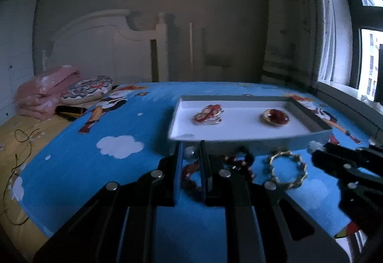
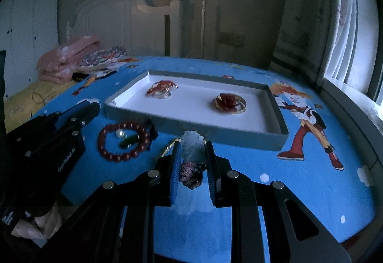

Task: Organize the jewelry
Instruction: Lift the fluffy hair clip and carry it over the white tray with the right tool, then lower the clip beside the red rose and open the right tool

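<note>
A shallow white tray (image 1: 182,114) (image 2: 270,119) lies on the blue cartoon bedsheet. It holds a red-and-gold bangle cluster (image 1: 208,114) (image 2: 160,89) and a red flower piece in a gold ring (image 1: 275,117) (image 2: 231,100). In front of the tray lie a red bead bracelet (image 2: 119,155) (image 1: 189,176), a pearl (image 2: 121,134) (image 1: 190,153), a green piece (image 2: 129,141) and a gold bracelet (image 1: 288,168). My left gripper (image 1: 190,157) (image 2: 92,107) hovers over the pearl, narrowly open. My right gripper (image 2: 192,157) (image 1: 319,151) has its pads against a white carved pendant (image 2: 192,145) with a purple cord (image 2: 191,174).
A folded pink blanket (image 1: 45,90) and a patterned pillow (image 1: 88,88) sit at the bed's far left before a white headboard (image 1: 107,47). A thin cable (image 1: 21,143) lies on the yellow sheet. A window sill (image 1: 347,93) borders the right. A hand (image 2: 36,222) holds the left gripper.
</note>
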### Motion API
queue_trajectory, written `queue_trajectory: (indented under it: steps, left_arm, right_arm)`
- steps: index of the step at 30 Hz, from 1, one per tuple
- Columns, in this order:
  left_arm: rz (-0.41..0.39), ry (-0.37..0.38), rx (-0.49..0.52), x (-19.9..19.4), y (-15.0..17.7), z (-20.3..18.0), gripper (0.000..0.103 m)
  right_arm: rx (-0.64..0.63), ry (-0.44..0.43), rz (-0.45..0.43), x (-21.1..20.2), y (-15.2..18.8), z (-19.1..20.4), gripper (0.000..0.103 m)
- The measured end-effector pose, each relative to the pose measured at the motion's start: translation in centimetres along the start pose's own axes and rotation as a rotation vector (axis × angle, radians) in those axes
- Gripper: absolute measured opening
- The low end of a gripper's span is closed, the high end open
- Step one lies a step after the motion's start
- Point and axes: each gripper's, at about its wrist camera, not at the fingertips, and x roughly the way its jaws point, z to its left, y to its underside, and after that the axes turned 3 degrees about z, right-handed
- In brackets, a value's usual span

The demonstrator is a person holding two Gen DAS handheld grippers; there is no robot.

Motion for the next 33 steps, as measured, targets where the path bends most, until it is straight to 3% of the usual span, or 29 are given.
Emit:
queue_trajectory:
  steps: [15,25,33]
  left_arm:
    - [0.05,-0.004,0.016,5.0,-7.1,-2.2,0.013]
    - [0.108,-0.04,0.023,11.4,-10.5,-3.0,0.013]
    - [0.187,-0.053,0.004,16.0,-11.2,-2.8,0.013]
  right_arm:
    - [0.028,0.001,-0.055,3.7,-6.5,-2.3,0.02]
    - [0.064,0.007,-0.003,9.4,-10.3,-4.1,0.02]
    - [0.063,0.04,0.063,13.3,-11.5,-4.7,0.021]
